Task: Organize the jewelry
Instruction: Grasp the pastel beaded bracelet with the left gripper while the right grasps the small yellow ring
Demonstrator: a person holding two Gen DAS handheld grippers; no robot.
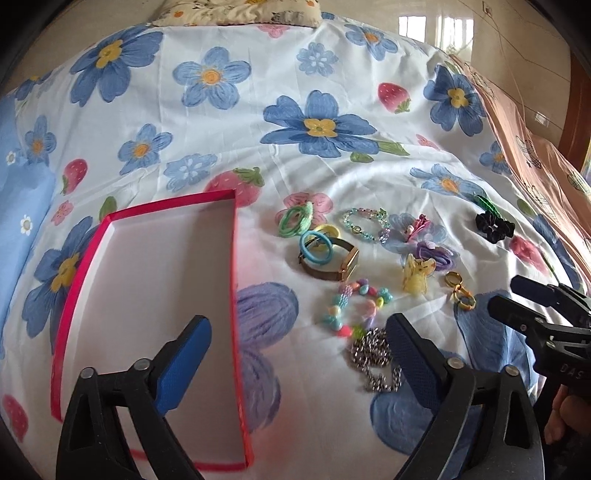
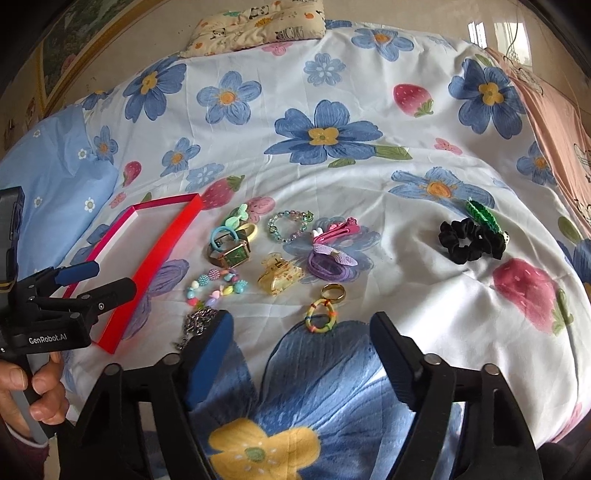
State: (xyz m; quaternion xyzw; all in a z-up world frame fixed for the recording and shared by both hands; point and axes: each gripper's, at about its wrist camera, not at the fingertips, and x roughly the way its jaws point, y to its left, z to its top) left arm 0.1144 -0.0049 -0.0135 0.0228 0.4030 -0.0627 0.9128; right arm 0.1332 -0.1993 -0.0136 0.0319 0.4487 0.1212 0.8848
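Note:
A red-rimmed shallow box (image 1: 147, 295) with a white inside lies on the floral bedsheet; it also shows in the right wrist view (image 2: 162, 254). Beside it lie a silver chain (image 1: 373, 358), a pastel bead bracelet (image 1: 354, 302), a gold watch (image 1: 332, 258), hair ties (image 1: 295, 221), a clear bead bracelet (image 1: 365, 223), a yellow claw clip (image 2: 279, 275), two rings (image 2: 325, 306), a purple bow (image 2: 328, 258) and a black scrunchie (image 2: 467, 240). My left gripper (image 1: 299, 343) is open, over the box's right edge and the chain. My right gripper (image 2: 301, 343) is open, just short of the rings.
The bedsheet (image 2: 369, 184) covers the whole bed. A patterned pillow (image 2: 258, 26) lies at the far end. A pink blanket (image 2: 554, 122) runs along the right side. A light blue cushion (image 2: 55, 177) sits at the left.

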